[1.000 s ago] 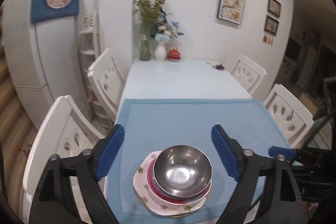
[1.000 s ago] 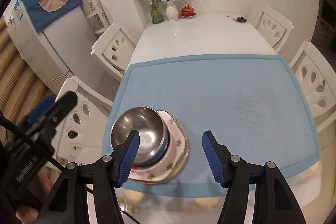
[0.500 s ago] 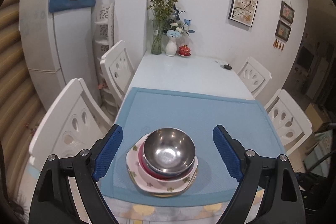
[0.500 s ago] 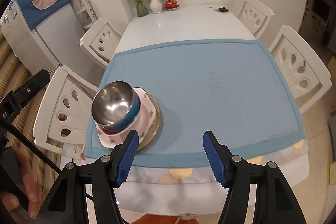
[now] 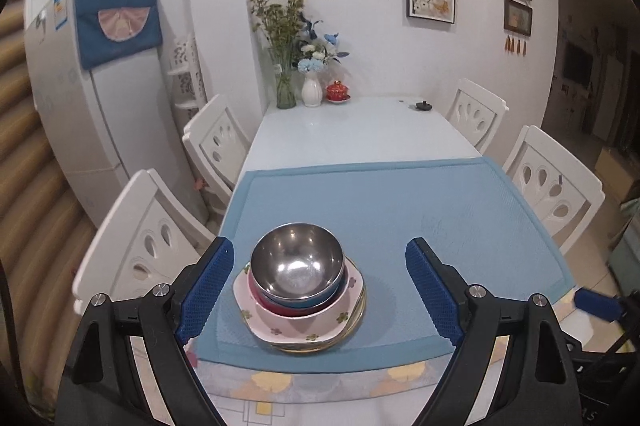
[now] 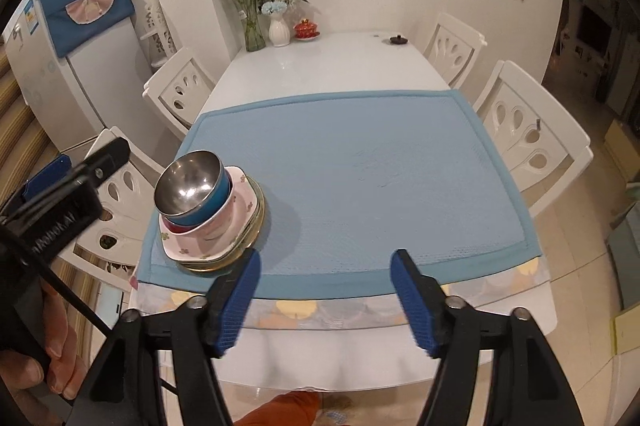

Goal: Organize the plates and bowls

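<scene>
A stack stands on the blue mat [image 5: 380, 202] near its front left corner. On top is a steel bowl [image 5: 297, 261], nested in a blue bowl [image 6: 212, 204] and a red bowl [image 5: 276, 307], on a pink flowered plate [image 5: 296, 326] over a gold-rimmed plate [image 6: 256, 226]. My left gripper [image 5: 318, 290] is open and empty, held back from the stack, fingers wide to either side. My right gripper [image 6: 326, 300] is open and empty at the table's front edge, right of the stack [image 6: 208, 210].
White chairs stand on both sides of the table [image 5: 360, 130]: two left [image 5: 148, 246], two right [image 5: 552, 194]. Flower vases [image 5: 311, 90], a red lidded cup [image 5: 337, 91] and a small dark object [image 5: 423, 105] sit at the far end. A fridge [image 5: 96, 114] stands at left.
Both grippers have drawn back and up from the stack, away from the table. The stack has stayed in place. Both grippers stayed open.
</scene>
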